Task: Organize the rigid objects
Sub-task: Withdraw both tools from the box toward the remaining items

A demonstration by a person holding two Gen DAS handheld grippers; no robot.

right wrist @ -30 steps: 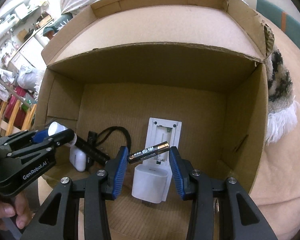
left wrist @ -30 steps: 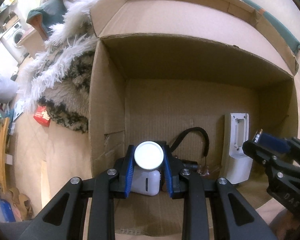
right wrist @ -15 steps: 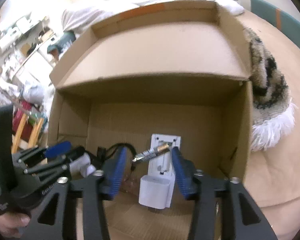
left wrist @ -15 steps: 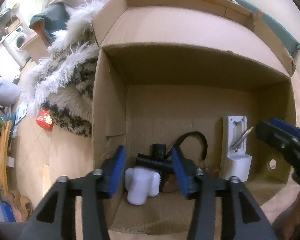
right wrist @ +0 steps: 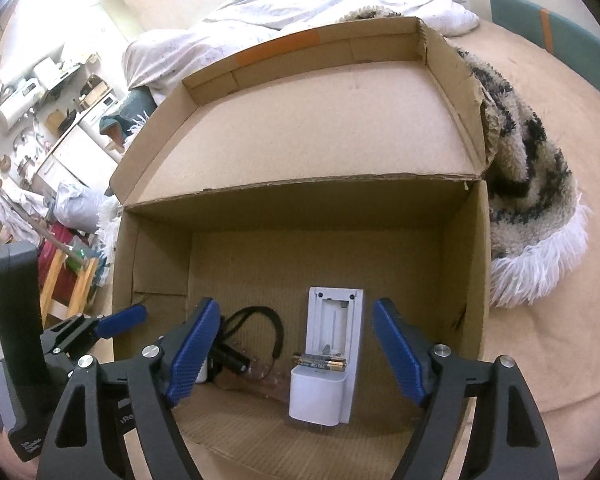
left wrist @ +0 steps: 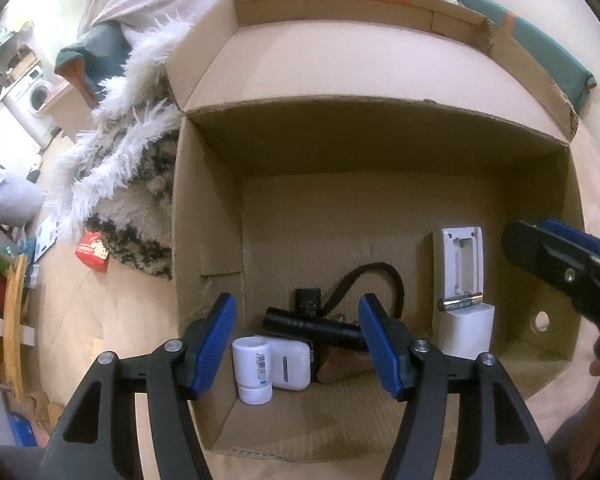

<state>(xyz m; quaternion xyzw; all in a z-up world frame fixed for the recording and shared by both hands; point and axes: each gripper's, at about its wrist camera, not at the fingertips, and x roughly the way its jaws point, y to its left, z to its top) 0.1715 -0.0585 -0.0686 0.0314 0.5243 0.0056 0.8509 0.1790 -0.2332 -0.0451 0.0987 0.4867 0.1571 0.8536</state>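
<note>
Blue-padded left gripper [left wrist: 298,340] and right gripper [right wrist: 294,354] tilt into the brown cardboard box [left wrist: 204,208], jaws opening empty, small white bottle [left wrist: 252,370] and black-gold battery [right wrist: 319,361] just dropped.

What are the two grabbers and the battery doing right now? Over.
Left gripper and right gripper both opening, empty. Battery lying on the white device in the box. Nothing in the way.

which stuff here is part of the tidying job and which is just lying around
Job: cardboard box; small white bottle, white case, black flashlight, battery, white device.

Lying about: fluffy rug, white bedding, red packet.
</note>
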